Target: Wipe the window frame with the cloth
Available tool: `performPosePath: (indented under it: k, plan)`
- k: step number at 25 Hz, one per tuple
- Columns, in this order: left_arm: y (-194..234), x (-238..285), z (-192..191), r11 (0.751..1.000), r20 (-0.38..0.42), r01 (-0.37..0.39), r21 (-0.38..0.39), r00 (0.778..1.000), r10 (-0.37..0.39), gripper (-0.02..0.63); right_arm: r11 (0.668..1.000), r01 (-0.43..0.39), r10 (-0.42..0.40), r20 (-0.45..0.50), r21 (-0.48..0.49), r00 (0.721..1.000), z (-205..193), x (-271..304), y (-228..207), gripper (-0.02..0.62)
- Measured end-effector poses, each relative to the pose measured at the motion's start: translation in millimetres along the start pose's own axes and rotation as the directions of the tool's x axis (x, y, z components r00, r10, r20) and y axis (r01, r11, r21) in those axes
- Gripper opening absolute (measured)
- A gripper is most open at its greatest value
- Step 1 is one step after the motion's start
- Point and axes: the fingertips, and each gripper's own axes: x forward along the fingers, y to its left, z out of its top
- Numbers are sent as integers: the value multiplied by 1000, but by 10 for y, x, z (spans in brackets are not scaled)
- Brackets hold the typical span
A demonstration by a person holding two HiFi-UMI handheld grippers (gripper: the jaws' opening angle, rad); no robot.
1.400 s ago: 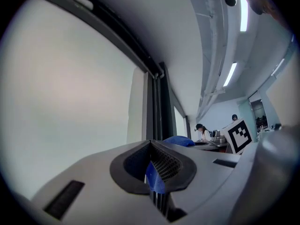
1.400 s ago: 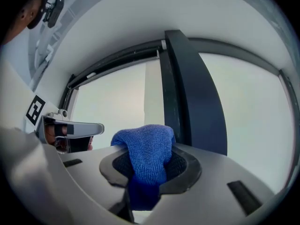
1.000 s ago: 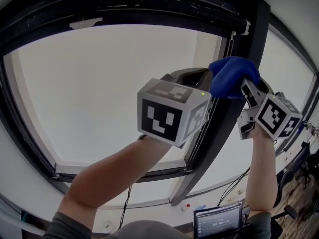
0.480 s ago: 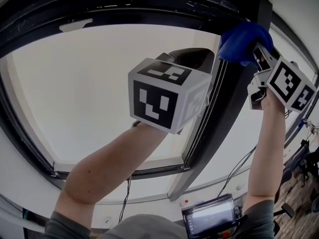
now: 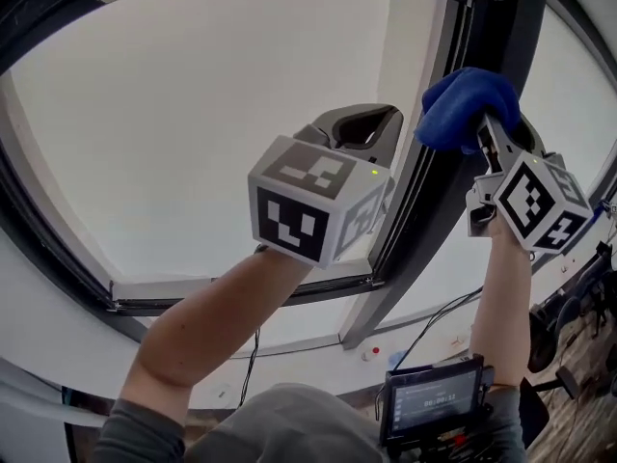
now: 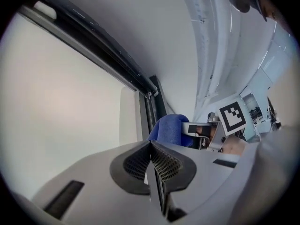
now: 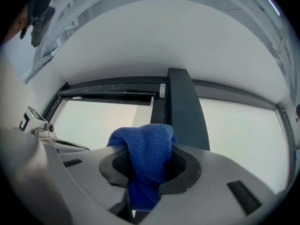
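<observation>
- At 6 o'clock in the head view, nearest the camera, a small lit screen point(image 5: 431, 400) is sitting in front of the person's chest. Both bare forearms are reaching up and away from it.
- Left gripper point(image 5: 359, 128) is pointing up toward 12 o'clock. In its own view the jaws are pressing together pad to pad, with nothing between them.
- Right gripper point(image 5: 485, 135) is reaching up at about 2 o'clock in the head view, just beside the left one. In its own view the jaws are clamping a blue cloth point(image 7: 146, 150). The cloth is filling the gap between the pads, bunching over their tips toward 12 o'clock and trailing down toward 6 o'clock.
- From the head, the cloth point(image 5: 467, 105) is bulging past the jaw tips at roughly 11 o'clock of that gripper, lying over the dark upright bar of the window frame point(image 5: 445, 199). Actual contact is not showing clearly.
- In the left gripper view, the cloth is appearing at 1 o'clock, beside the same bar.
- Farthest out, pale glass panes point(image 5: 193, 114) are glowing on both sides of the bar.
</observation>
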Motion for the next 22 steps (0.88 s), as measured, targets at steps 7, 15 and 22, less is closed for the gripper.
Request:
performPosePath:
  k: [7,15,22]
  plan:
    - [-7,-254,-545,999,-36,-28,-28,999,27,9,998,18,-10,-110,64,994,-915,-308,68,121]
    - [-39,-528,-1272,999,-111,-39,-28,993,36,9,987,77,-39,-252,144,967,-2056,-727,145,121]
    - [17,-728,-1994,991,-200,-90,-95,977,70,9,981,104,-47,-326,162,944,-2864,-1023,216,121]
